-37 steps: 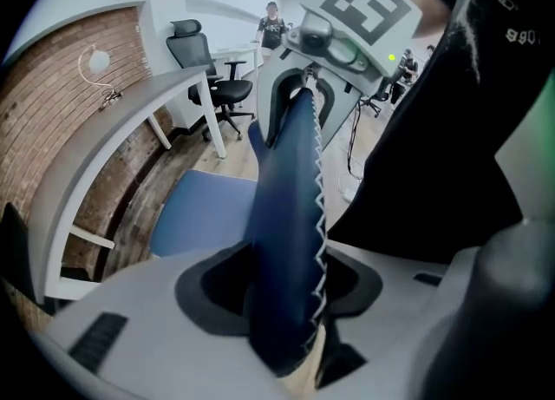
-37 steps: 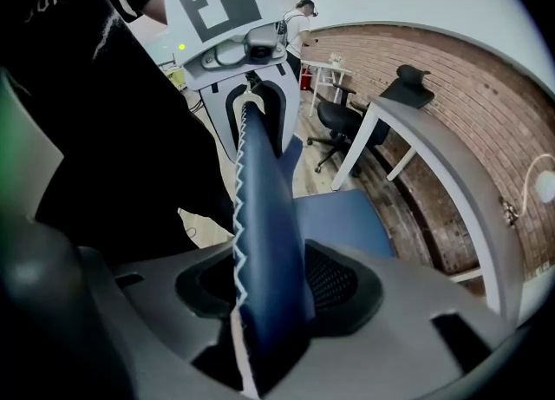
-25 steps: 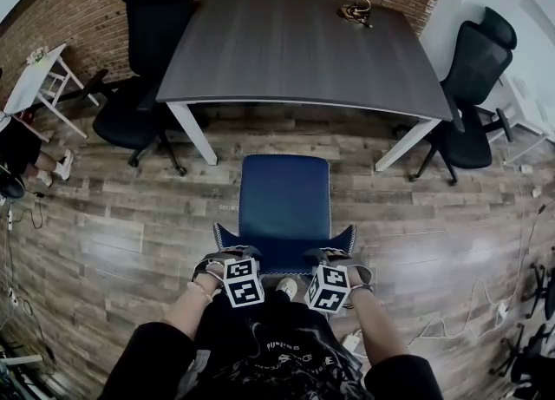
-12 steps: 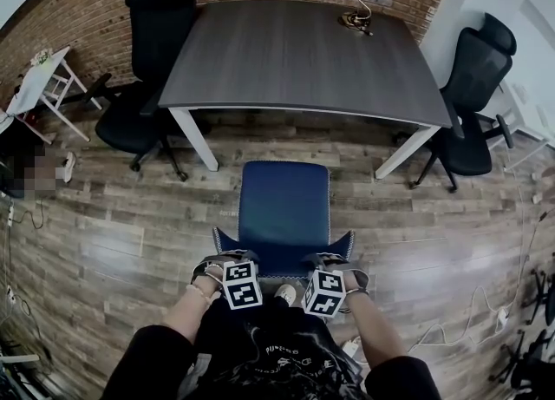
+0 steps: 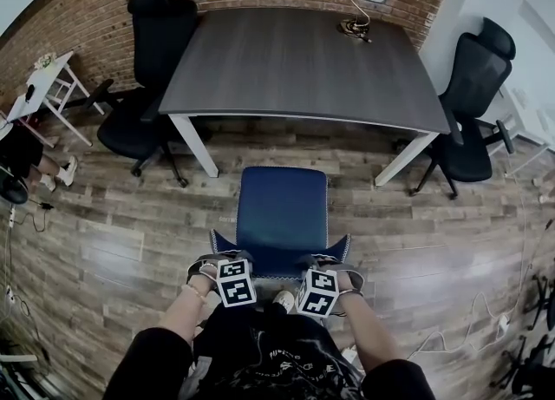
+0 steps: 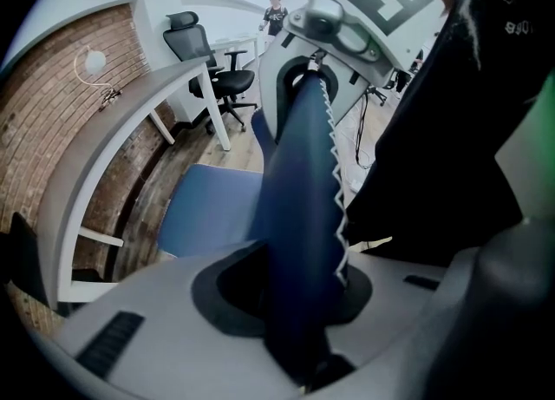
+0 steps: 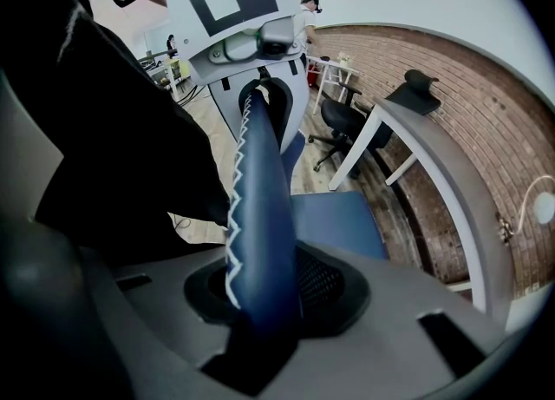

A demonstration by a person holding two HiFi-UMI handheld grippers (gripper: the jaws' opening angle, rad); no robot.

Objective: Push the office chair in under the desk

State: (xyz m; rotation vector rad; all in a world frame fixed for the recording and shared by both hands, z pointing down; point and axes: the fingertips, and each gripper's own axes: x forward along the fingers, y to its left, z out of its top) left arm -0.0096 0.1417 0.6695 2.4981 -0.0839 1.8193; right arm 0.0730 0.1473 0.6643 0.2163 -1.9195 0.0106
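A blue office chair (image 5: 283, 207) stands on the wood floor just short of the dark desk (image 5: 303, 60), its seat facing the desk's front edge. My left gripper (image 5: 218, 260) straddles the left end of the backrest's top edge (image 5: 279, 263), and my right gripper (image 5: 331, 260) straddles the right end. In the left gripper view the blue backrest (image 6: 303, 216) fills the gap between the jaws. The right gripper view shows the zigzag-stitched backrest (image 7: 260, 216) clamped while those jaws are still closing.
Black office chairs stand at the desk's left (image 5: 143, 77) and right (image 5: 473, 95). A lamp (image 5: 360, 3) sits at the desk's far edge by the brick wall. A white side table (image 5: 43, 86) and a seated person (image 5: 22, 160) are far left. Cables (image 5: 468, 324) trail at the right.
Desk and chair sit slightly lower in the head view. Both grippers stay on the backrest's top edge. The gap between chair and desk looks about the same.
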